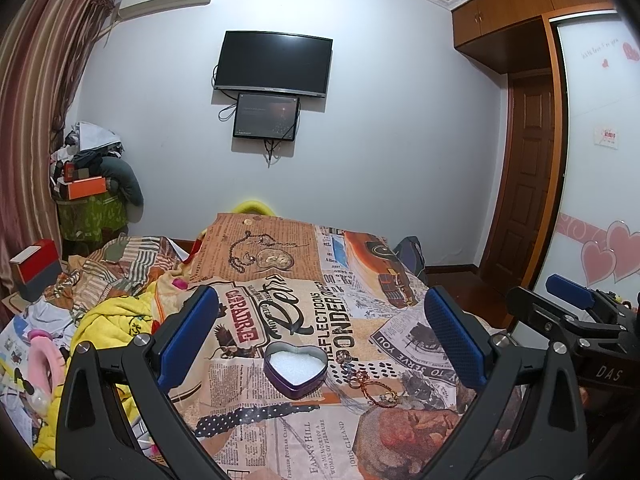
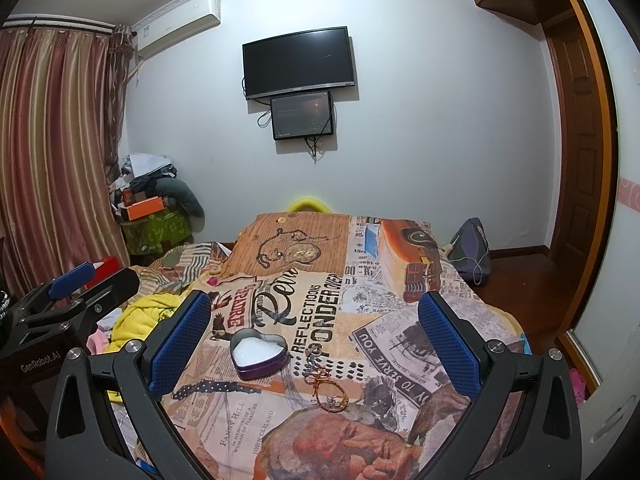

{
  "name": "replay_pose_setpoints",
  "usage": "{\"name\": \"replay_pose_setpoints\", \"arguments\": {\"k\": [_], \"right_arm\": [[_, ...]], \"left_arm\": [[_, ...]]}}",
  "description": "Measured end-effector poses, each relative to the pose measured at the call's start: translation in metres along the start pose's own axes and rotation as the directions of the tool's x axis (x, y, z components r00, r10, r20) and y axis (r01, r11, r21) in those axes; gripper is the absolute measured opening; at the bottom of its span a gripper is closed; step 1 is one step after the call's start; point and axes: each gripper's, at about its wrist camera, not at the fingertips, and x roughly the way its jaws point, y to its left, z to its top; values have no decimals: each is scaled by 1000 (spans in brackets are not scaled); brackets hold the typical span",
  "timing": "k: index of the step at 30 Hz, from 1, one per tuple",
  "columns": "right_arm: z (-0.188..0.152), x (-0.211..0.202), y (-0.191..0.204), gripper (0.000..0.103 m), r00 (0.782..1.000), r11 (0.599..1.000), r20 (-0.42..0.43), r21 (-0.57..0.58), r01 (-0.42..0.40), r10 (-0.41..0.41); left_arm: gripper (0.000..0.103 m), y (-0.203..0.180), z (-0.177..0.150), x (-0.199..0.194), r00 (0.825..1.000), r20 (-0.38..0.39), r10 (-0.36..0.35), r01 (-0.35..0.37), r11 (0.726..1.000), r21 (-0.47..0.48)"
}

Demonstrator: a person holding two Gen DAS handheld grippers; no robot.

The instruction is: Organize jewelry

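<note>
A purple heart-shaped tin (image 1: 295, 370) with white filling sits open on the printed cloth; it also shows in the right wrist view (image 2: 259, 357). Small jewelry pieces (image 1: 370, 386) lie on the cloth just right of the tin, also seen in the right wrist view (image 2: 325, 388). My left gripper (image 1: 322, 344) is open and empty, hovering above the tin. My right gripper (image 2: 316, 344) is open and empty, above the tin and jewelry. Each gripper shows at the edge of the other's view: the right gripper (image 1: 572, 308) and the left gripper (image 2: 76, 280).
The cloth (image 1: 280, 280) covers a raised surface with printed chains at its far end. Yellow fabric (image 1: 108, 320) and clutter lie to the left. A red box (image 1: 34, 268) stands far left. A wardrobe (image 1: 600, 160) is at the right, a bag (image 2: 472, 248) on the floor.
</note>
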Motion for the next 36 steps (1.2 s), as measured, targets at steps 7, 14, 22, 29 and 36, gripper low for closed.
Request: {"name": "replay_pose_setpoints", "arguments": {"k": [7,14,22,29,36], "right_arm": [[-1,4,-1,103,1000,1000,-10,-2,-6,6],[-4,17,-5,103,999,1000,-41,1,-9,9],[-24,51,-25,103,990,1000,-143,28,9,-5],[-54,89,-51,103,962,997,-270,33,63,-51],[-93,122,-75,101,910,996,-409,30,83,-64]], "left_arm": [[103,0,-1,1,1000,-2,3,-3,1000,0],[103,2,-2,14,1000,-27,10,-10,1000,0],[103,5,-18,55,989,-149,-11,10,1000,-7],[103,1,-49,105,954,-300,-24,28,1000,9],[88,2,-93,154,887,-462,-3,19,999,30]]}}
